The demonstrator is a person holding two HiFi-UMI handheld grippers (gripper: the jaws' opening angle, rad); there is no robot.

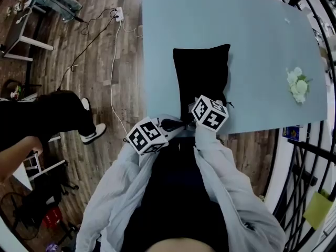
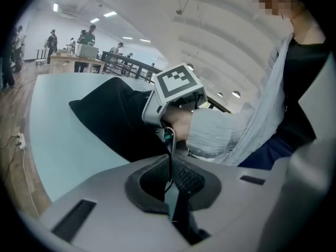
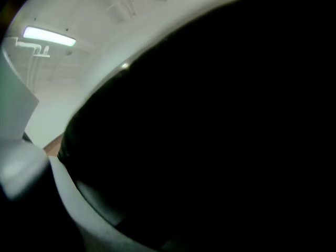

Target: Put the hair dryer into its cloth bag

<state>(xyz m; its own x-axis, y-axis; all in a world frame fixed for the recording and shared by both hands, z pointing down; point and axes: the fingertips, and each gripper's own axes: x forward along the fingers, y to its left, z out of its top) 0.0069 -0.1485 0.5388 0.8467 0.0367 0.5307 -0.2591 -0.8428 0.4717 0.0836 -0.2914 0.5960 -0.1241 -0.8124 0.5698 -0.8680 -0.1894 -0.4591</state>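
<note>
A soft, oblong black cloth bag [image 1: 202, 80] is laid on the smooth pale-blue worktop [image 1: 252, 46], its near end at the edge. A thin black cord [image 2: 170, 159] is pinched between the ribbed pads of the closed left tool [image 2: 169, 178]. The right tool [image 1: 209, 114] is clamped, half-wide, around the bag's bulging fabric.

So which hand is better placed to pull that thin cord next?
Left, likely: the left gripper is shut on the thin black cord, while the right gripper is at the black bag's near end, its view filled with black.
</note>
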